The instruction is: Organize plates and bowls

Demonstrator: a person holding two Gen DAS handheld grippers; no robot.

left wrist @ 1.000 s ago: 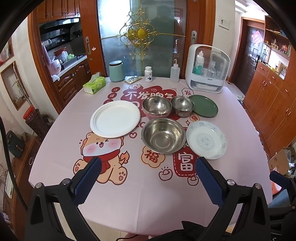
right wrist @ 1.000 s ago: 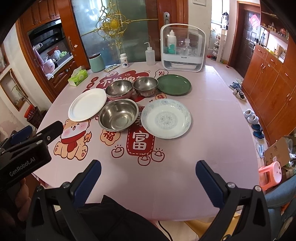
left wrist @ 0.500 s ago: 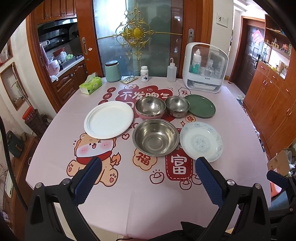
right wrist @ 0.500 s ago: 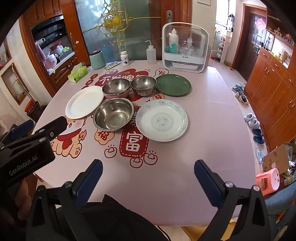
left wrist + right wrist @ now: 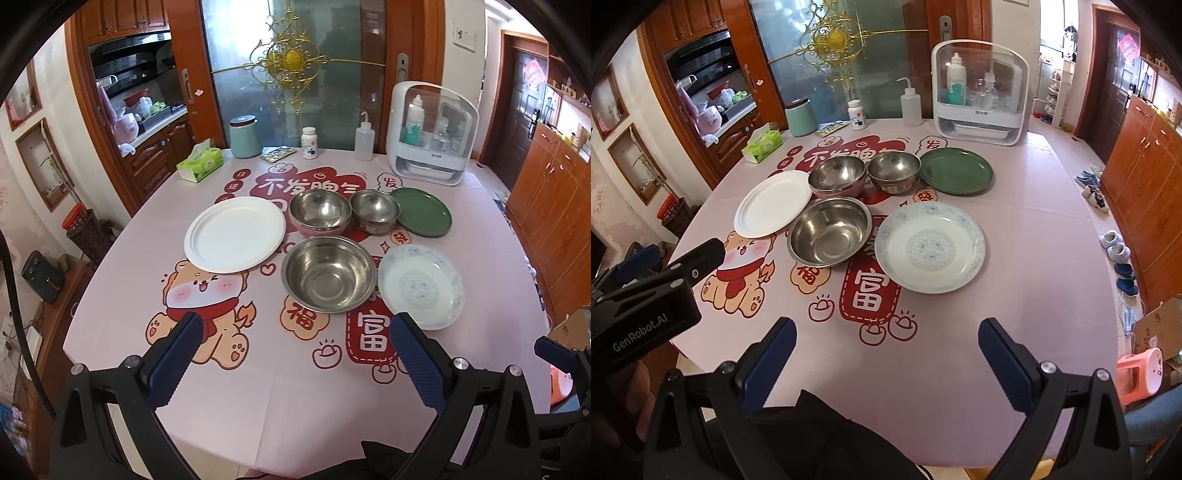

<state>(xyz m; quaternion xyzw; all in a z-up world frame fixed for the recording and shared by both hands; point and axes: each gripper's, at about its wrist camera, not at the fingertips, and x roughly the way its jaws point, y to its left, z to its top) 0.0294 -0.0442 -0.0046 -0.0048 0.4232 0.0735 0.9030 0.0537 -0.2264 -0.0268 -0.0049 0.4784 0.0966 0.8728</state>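
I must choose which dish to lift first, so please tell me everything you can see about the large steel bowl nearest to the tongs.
The large steel bowl is round, of shiny, slightly scuffed metal, with a flat bottom and a thin rolled rim. It stands upright and empty on the pink tablecloth. The blue-patterned plate lies at its right, their rims touching or nearly so. The white plate is at its left, with two smaller steel bowls behind. Neither pair of tongs touches it.
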